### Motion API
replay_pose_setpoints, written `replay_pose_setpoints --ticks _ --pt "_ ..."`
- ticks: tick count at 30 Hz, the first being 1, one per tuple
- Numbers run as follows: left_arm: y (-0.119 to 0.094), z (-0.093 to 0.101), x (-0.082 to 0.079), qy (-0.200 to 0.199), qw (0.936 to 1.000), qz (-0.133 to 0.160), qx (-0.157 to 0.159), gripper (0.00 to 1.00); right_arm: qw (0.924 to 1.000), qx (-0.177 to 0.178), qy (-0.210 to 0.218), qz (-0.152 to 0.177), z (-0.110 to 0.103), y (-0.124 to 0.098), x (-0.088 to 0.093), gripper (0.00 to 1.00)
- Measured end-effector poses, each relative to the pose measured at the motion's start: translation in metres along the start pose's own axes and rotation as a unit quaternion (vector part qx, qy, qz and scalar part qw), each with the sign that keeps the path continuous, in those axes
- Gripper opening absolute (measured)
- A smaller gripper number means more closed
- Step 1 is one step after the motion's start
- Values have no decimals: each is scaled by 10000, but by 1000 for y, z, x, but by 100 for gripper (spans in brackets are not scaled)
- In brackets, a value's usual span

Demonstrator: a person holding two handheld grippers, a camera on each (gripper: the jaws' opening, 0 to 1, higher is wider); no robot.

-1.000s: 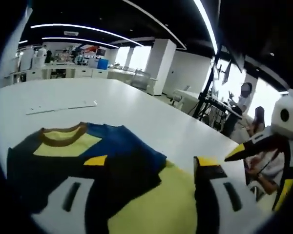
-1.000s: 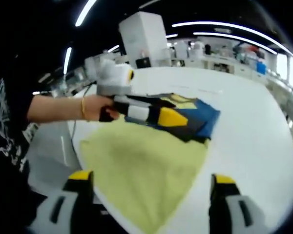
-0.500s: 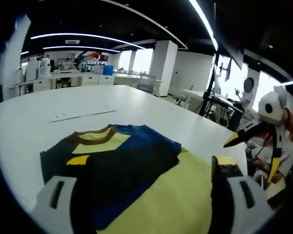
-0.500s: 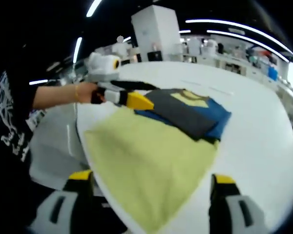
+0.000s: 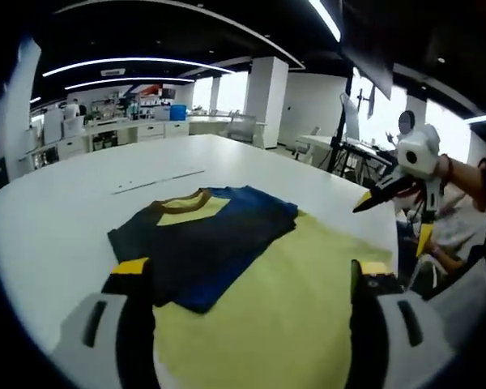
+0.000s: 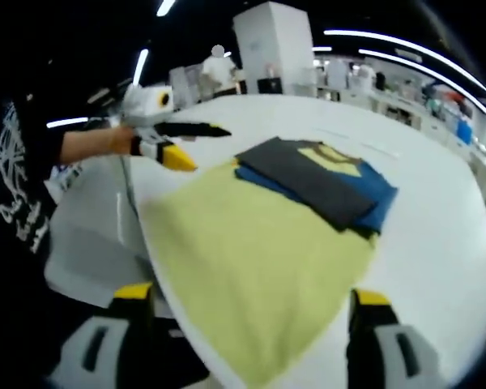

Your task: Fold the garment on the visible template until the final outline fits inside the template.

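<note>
The garment (image 5: 211,243) lies flat on the white table (image 5: 65,203), partly folded: its dark and blue upper portion, with the yellow collar panel, is doubled over on itself, while the pale yellow lower body spreads out toward the table's near edge. In the right gripper view the same garment (image 6: 292,219) runs from the near edge up to the blue fold at the far end. No template outline can be made out under or around the cloth — it may be covered, or too faint to tell.

The left gripper (image 5: 247,271) hangs above the yellow portion with its jaws well apart and nothing between them. The right gripper (image 6: 247,300) is likewise spread wide and empty, poised over the near hem. Each gripper also appears in the other's view (the left gripper (image 6: 196,142) off the table's side edge with its jaws parted, the right gripper (image 5: 389,190) off the far corner), clear of the cloth.

Judgement: the sleeve-and-shoulder fold looks done, and the step in hand is the bottom fold, not yet begun. The next move calls for both grippers to descend to the near hem corners, close on the yellow fabric and carry it up over the dark section — evenly, so the edges stay square.
</note>
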State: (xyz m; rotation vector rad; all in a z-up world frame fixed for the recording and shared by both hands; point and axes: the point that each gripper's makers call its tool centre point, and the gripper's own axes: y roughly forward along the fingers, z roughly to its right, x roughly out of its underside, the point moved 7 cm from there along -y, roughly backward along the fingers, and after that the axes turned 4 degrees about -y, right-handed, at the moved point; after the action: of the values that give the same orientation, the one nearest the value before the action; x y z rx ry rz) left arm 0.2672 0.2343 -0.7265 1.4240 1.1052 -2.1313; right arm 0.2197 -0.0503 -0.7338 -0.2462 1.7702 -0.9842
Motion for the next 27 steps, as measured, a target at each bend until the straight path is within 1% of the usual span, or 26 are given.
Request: replay_pose_setpoints --ticks 3,7,13,16,17,22,23,24,27 --pt "-12 3 9 24 9999 -122 -3 99 10000 -31 -20 -2 -2 1 0 99" --pt "-25 6 16 192 9997 -127 30 99 9999 -63 -77 -29 -4 3 2 99" --pt "-40 13 29 217 9994 -247 137 99 9998 -115 -152 -66 -7 5 7 99" --pt "-47 15 39 228 9989 -374 154 99 9997 -142 -163 -108 -8 5 12 99" --pt "-49 17 43 252 9984 -471 169 99 9997 -150 -168 -132 -8 5 14 99" --pt "-59 24 57 271 9978 -580 193 97 9997 -163 -139 -137 -10 6 21 99" --pt "-60 26 61 311 9975 -603 202 96 9998 -139 -107 -120 -10 6 23 99" --pt "-61 28 64 377 9965 -692 271 96 9999 -98 -90 -103 -8 7 24 99" --pt "-64 33 71 541 9941 -888 321 94 9999 -50 -124 -74 -7 8 26 99"
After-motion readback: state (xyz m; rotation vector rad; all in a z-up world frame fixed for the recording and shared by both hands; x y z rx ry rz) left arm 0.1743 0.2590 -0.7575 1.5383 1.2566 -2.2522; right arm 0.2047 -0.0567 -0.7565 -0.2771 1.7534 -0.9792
